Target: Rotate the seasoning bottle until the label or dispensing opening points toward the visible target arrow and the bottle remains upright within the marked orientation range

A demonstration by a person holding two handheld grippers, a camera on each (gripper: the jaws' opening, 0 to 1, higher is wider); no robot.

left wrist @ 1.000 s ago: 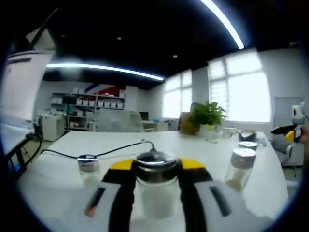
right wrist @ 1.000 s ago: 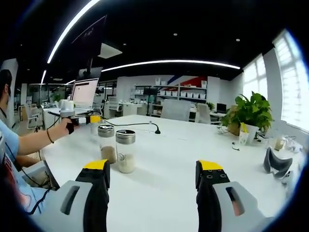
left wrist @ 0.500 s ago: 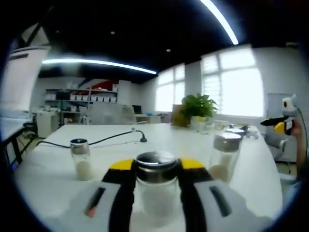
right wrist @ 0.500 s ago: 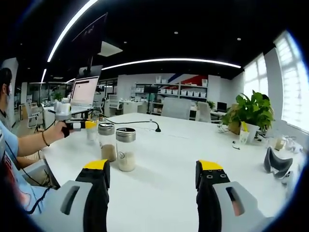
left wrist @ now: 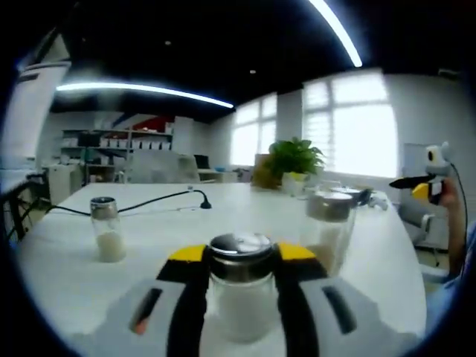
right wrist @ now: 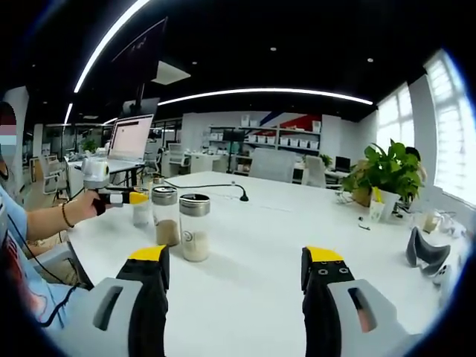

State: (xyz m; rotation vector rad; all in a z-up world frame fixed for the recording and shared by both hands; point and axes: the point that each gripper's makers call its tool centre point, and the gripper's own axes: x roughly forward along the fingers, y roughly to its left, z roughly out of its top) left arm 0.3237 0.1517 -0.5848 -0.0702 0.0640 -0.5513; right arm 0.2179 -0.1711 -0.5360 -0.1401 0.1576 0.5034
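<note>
An open office with shelving, large windows and a potted plant (right wrist: 385, 172) surrounds a long white bench (right wrist: 282, 245). In the left gripper view, the left hand-held gripper (left wrist: 239, 264) is clamped on a seasoning bottle (left wrist: 239, 294), its yellow-tipped jaws pressing either side of the clear body just under the metal cap. A second bottle (left wrist: 327, 230) stands ahead and to the right of that hand-held gripper, and a third bottle (left wrist: 108, 229) stands well off to its left. A black cable (left wrist: 160, 199) runs across the bench beyond them.

In the right gripper view, the right hand-held gripper (right wrist: 236, 279) hangs with its jaws spread wide and nothing between them, and two bottles stand ahead and to its left.

The held bottle looks like smooth glass or clear plastic, so probably rigid, light and somewhat slippery; it could twist within the jaws or topple if tilted. The present hold high on the body, below the cap, seems sound for turning it about its upright axis. No target arrow or label can be made out here, perhaps hidden behind the jaws.
</note>
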